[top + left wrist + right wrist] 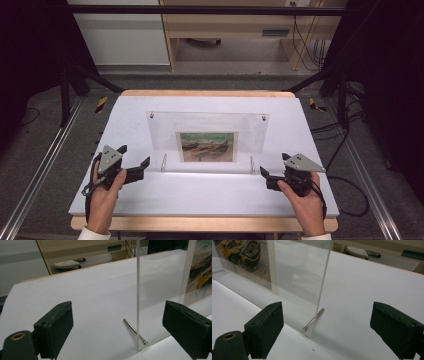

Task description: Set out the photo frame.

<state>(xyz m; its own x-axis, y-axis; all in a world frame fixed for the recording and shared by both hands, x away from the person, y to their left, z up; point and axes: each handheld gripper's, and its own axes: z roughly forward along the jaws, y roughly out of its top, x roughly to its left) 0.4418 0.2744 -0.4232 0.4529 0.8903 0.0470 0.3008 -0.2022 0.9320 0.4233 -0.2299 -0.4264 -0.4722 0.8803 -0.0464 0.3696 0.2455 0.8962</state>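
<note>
While upright, acrylic frame (207,142) runs left to right.

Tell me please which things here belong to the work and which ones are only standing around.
Belong to the work:
- clear acrylic frame, standing upright on the table
- picture inside it
- metal pins through its lower corners
- left gripper and right gripper, both open, one at each end of the frame

Only standing around:
- wooden furniture behind the table
- floor cables

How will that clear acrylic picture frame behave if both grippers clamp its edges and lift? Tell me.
The acrylic frame looks rigid, so it probably won't flex. Its glossy faces may slip between the jaws. Standing upright on thin metal pins, it could tip if nudged.
</note>
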